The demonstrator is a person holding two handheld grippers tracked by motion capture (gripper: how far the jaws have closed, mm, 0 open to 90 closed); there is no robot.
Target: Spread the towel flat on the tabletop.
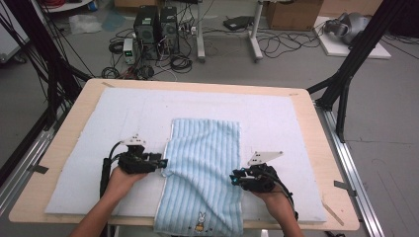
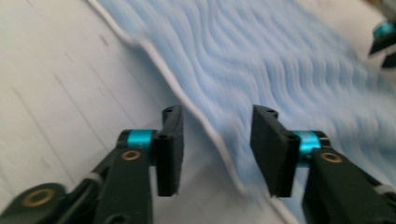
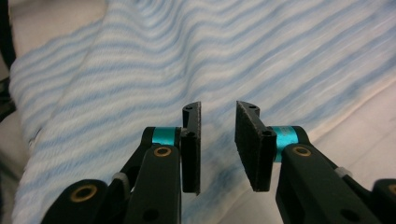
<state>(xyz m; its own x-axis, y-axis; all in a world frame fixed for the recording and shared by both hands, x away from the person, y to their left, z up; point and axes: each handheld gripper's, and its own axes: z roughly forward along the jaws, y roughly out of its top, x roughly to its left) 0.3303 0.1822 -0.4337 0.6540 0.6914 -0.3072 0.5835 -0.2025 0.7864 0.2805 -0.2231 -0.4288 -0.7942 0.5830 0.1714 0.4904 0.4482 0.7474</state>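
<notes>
Both forearms reach in low, level over the table [image 1: 59, 163]: left gripper [image 1: 163, 162] parted astride the towel [image 1: 205, 163] hem, right gripper [image 1: 232, 178] narrowly parted, both holding nothing.

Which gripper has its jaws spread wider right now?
The left gripper, at the towel's white-trimmed left edge: its gap is clearly wider, with the hem running between the pads. The right gripper shows only a narrow gap over the towel.

High view: above counter [image 1: 59, 163], facing forward-down. Each tongs view rides close, looking along its jaws. All share the striped towel [image 1: 205, 163] between both tongs.
</notes>
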